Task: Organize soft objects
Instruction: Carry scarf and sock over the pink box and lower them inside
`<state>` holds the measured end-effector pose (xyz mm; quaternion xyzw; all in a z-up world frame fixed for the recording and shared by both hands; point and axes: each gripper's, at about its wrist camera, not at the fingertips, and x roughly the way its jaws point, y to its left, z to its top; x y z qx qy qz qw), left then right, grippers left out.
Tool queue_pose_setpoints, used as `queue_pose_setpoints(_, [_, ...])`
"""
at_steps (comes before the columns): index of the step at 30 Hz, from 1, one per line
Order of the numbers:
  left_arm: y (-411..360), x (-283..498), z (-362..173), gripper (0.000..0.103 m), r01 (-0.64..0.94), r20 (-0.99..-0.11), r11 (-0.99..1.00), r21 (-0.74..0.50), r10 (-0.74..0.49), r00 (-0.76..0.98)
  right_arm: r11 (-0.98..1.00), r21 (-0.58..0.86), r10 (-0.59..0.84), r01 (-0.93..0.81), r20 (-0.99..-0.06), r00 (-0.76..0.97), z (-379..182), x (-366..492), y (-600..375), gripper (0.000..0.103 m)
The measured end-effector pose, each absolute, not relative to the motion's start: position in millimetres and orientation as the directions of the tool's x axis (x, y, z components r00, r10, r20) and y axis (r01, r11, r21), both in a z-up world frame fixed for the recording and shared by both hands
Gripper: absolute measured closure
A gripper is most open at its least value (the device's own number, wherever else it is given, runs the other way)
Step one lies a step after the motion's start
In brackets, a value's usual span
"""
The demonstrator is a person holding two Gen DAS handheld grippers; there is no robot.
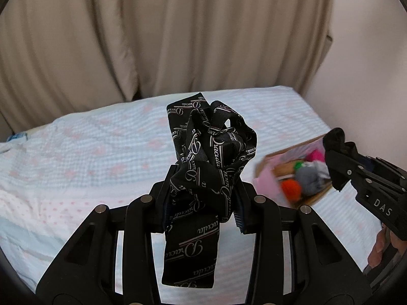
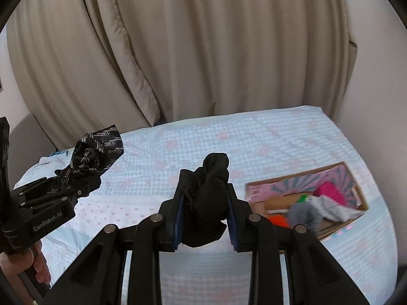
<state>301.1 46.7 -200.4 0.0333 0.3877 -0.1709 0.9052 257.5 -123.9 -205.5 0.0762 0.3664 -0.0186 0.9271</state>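
My left gripper (image 1: 203, 193) pinches the bunched tie (image 1: 206, 152); right gripper (image 2: 204, 211) clamps a black sock (image 2: 208, 198). Both hang short of the box (image 2: 257, 190). The tie's loose tail may snag the rim.

Matte black grippers (image 1: 203, 198) — silver rivets, white lettering

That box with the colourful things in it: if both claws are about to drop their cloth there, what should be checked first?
1. Left claw has a firm hold on the patterned black cloth: ok.
2. Right claw has a firm hold on the plain black cloth: ok.
3. Box is open on top: ok.
4. Room left in the box beside the grey, pink and orange items: cannot tell.
5. Either claw is over the box: not ok, both are above the bed.
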Motion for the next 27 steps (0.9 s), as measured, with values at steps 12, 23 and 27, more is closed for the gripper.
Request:
queue_pose_setpoints(12, [-122,257,-189,0.068,0.277,-0.749,0.953,-0.123,-0.272,0.604,0.99,0.142,0.096,0.013,-0.729,0.678,-185,235,-284,0.076])
queue_pose_setpoints(23, [-235,297,-252,0.068,0.279,-0.842,0.945,-0.169,-0.285,0.457,0.991,0.133,0.115,-0.013,-0.802,0.587,-226,265,-392,0.076])
queue_pose_setpoints(27, [-264,322,-285,0.068,0.291,-0.877,0.938,-0.19,-0.295,0.379,0.992,0.121,0.116,-0.028,-0.826,0.552,-252,279,-411,0.076])
